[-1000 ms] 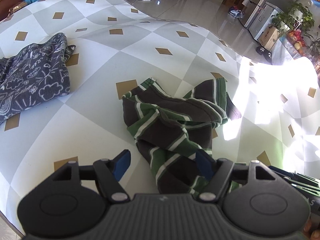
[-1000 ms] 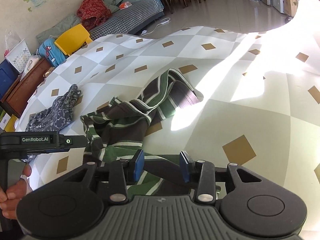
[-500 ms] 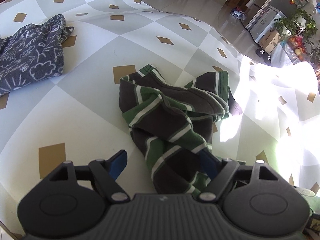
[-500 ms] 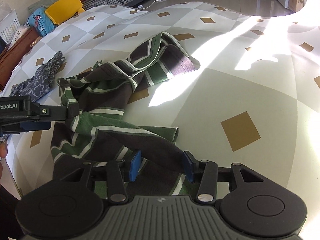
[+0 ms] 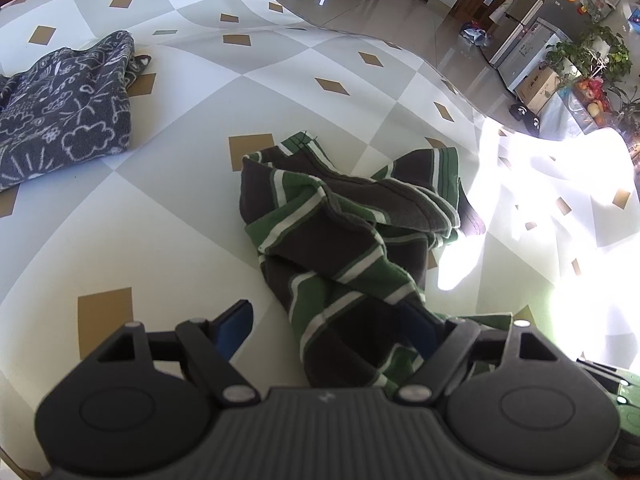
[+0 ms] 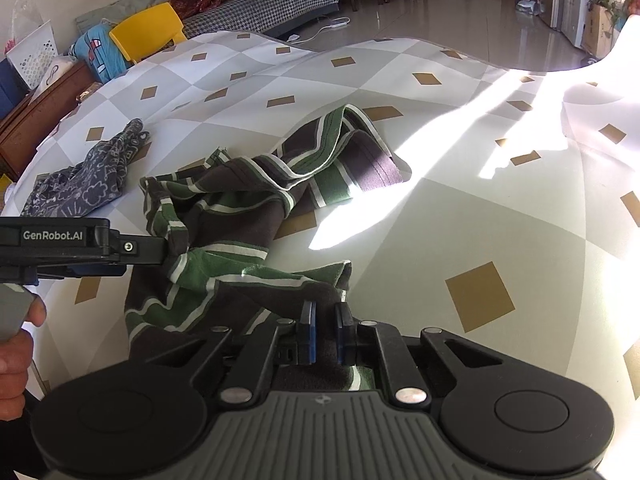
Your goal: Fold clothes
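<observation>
We start fold: right gripper [image 6: 324, 330] just clamped striped garment [image 6: 240, 216] hem; left gripper [image 5: 328, 330] open astride it, must close next.

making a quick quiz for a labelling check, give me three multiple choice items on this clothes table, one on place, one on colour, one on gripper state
1. Seen by the left wrist camera, the patterned grey garment lies where from the striped garment?
A. upper left
B. lower right
C. underneath

2. The striped garment's stripes are:
A. red and yellow
B. green and white on dark brown
C. blue and orange

3. The right gripper is:
A. wide open over bare cloth
B. shut on the striped garment
C. holding the grey garment

Answers: 1 A, it sits apart at the far left. 2 B, plain in both views. 3 B, its pads have just closed on a fold.
</observation>
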`<state>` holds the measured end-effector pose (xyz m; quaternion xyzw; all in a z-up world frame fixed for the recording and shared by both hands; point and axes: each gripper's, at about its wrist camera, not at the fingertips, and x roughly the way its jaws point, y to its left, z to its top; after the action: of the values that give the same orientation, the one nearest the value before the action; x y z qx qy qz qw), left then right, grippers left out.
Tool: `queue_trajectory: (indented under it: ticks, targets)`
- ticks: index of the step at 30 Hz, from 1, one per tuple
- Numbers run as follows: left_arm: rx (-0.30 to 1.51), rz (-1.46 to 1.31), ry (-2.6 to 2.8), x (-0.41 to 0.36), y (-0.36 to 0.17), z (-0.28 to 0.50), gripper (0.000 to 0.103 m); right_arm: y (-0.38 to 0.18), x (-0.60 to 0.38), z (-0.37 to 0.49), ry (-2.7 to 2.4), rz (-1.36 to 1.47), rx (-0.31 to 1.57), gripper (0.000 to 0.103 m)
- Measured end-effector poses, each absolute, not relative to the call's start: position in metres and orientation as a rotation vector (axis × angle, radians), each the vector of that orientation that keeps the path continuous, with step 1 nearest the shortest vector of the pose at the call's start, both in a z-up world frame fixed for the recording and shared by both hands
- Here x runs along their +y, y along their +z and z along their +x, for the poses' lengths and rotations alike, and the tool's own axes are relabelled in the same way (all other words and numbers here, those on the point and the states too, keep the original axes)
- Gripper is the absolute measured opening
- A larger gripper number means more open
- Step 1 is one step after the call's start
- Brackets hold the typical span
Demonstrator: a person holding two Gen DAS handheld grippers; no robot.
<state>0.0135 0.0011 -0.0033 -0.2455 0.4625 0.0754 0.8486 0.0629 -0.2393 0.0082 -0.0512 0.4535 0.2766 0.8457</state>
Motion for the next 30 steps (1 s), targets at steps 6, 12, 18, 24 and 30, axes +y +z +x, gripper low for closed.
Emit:
queue_trajectory:
  ticks: [6, 12, 18, 24, 30]
  targets:
    - [0.932, -0.551, 0.182, 0.013, 0.004, 0.009, 0.08, 0.034, -0.237, 0.046, 0.666, -0.08, 0.897, 0.01]
    - [0.907, -0.564, 0.185, 0.02, 0.008, 0.005, 0.084, 0.049, -0.221, 0.023, 0.757, -0.088, 0.861, 0.01]
    - [0.909, -0.569, 0.189, 0.023, 0.008, 0.003, 0.083, 0.059, -0.201, -0.005, 0.874, -0.12, 0.822, 0.01]
    - [0.931, -0.558, 0.204, 0.026, 0.001, 0.0, 0.085, 0.051, -0.181, -0.018, 0.968, -0.171, 0.849, 0.01]
    - [1.003, -0.512, 0.254, 0.031, -0.016, -0.002, 0.085, 0.039, -0.166, -0.025, 1.031, -0.212, 0.892, 0.013]
